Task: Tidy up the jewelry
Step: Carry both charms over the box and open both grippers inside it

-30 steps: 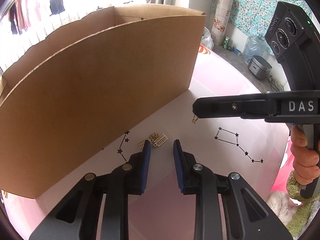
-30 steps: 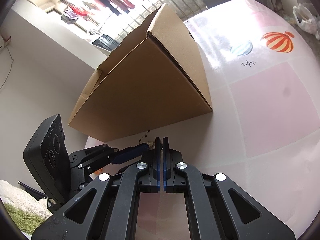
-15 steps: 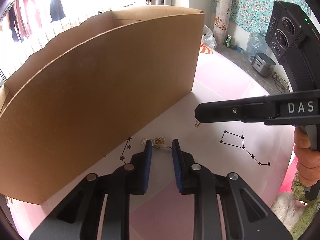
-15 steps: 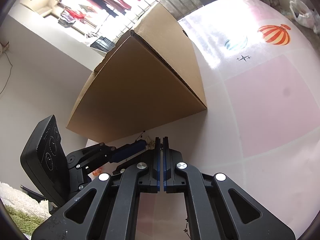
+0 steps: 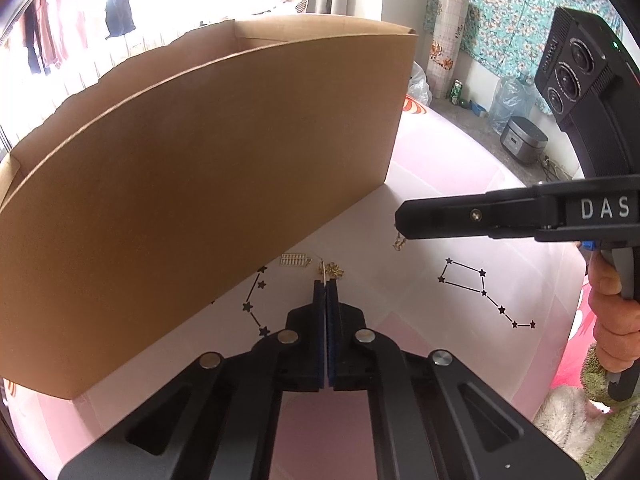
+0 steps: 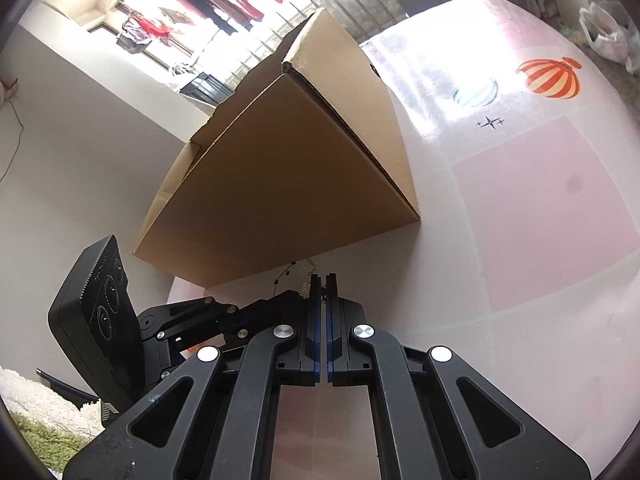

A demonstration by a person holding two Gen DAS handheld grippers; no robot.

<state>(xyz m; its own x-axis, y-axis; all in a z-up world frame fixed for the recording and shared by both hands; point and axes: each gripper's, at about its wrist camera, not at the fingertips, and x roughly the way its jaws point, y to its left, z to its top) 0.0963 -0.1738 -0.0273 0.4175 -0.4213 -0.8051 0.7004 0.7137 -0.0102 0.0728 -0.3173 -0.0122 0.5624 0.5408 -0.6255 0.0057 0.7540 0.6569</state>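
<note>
Two grippers, each pinching jewelry. Nearest, our left gripper (image 5: 325,288) is closed on a gold earring (image 5: 331,271) at its tips; ahead-right, our right gripper (image 5: 400,222) dangles a gold piece (image 5: 399,242); beyond stands the cardboard box (image 5: 224,184), presumably their destination.

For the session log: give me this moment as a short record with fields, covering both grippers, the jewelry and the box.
left gripper: shut on gold earring, at the table
right gripper: shut; small gold piece dangles from its tip
loose jewelry: pale rectangular piece on the table beside the box
cardboard box: upright, open top, contents hidden
table: pink-and-white cloth with constellation prints
</note>
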